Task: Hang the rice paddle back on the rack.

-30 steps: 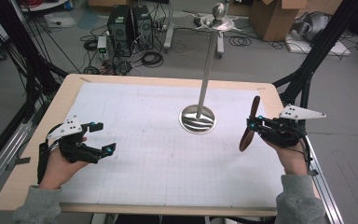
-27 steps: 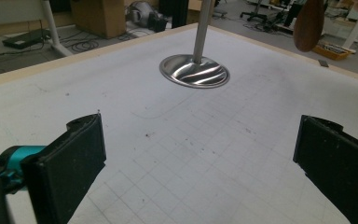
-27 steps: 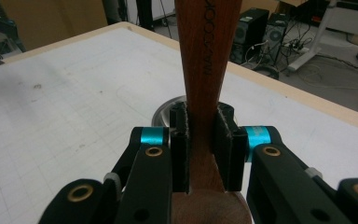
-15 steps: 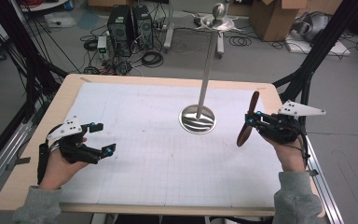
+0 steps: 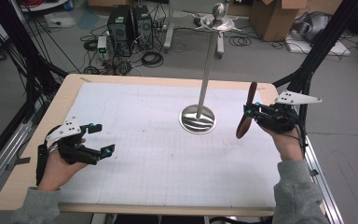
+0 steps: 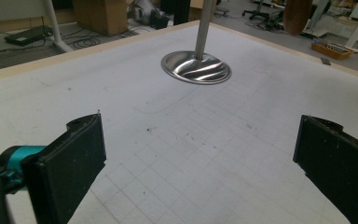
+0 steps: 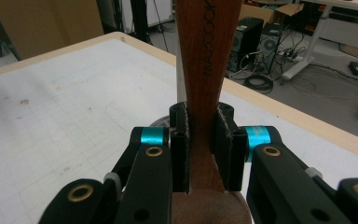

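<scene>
The right gripper (image 5: 251, 113) is clamping a wooden spoon (image 5: 245, 117) by its handle, holding it above the table's right side, apparently carrying it toward the steel stand (image 5: 206, 70); next likely needs hanging it at the top. The left gripper (image 5: 101, 139) is resting with jaws apart.

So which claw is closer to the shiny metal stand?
The right claw. It holds a wooden utensil up just beside the stand, on its right. The left claw hangs open over the table's near left part, farther away.
</scene>
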Demonstrator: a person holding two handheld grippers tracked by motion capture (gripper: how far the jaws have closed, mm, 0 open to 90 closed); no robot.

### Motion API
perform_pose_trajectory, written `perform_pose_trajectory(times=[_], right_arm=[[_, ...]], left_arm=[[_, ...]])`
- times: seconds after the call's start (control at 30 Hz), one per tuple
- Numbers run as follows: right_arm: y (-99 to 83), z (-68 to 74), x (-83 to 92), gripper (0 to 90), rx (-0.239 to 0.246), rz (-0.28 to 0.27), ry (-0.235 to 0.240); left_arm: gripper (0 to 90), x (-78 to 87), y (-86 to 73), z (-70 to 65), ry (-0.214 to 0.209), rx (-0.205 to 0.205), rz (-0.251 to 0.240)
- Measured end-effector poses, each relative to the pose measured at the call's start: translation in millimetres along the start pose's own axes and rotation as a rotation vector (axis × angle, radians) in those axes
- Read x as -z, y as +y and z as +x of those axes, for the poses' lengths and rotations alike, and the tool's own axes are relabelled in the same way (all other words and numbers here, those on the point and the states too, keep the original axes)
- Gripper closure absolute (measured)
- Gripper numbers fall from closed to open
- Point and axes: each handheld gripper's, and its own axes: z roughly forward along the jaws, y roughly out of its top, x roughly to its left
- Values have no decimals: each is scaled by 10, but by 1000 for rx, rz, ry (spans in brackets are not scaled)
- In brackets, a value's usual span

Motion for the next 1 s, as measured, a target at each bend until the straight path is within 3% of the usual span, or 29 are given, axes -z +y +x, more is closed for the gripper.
perform_pose_trajectory(times=[0.23,0.43,1.0], right_arm=[[115,-46,-78,779,18,8,0],[219,-57,-117,778,16,-23,37],[414,-156,-171,779,35,-33,87]], left_arm=[[27,40,3,-4,3,-2,-4],[27,66,-2,-9,9,0,-7],[27,132,-21,-14,22,1,-7]])
